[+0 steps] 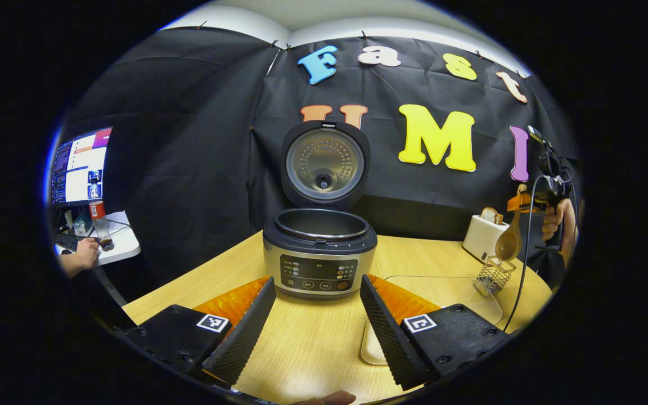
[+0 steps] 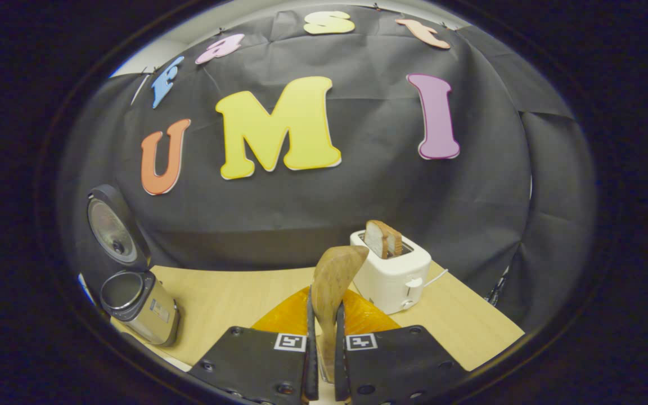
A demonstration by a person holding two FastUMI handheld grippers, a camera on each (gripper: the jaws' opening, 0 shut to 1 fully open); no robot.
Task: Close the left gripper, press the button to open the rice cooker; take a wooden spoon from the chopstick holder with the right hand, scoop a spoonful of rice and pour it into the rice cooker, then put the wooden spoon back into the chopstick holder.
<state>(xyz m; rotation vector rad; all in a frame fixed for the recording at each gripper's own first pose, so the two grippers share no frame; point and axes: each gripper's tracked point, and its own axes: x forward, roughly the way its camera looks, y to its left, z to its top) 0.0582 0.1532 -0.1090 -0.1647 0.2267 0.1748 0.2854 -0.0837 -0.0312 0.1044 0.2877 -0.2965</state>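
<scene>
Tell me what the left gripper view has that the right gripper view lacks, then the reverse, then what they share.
Left gripper view alone: the rice cooker's front control panel, the wire chopstick holder, a monitor at the left edge, and the left gripper with its fingers apart.

Right gripper view alone: the right gripper up close, shut on the wooden spoon, and the toaster's lever side.

Shared: the rice cooker with its lid up, the white toaster with bread in it, the wooden table and the spoon.
</scene>
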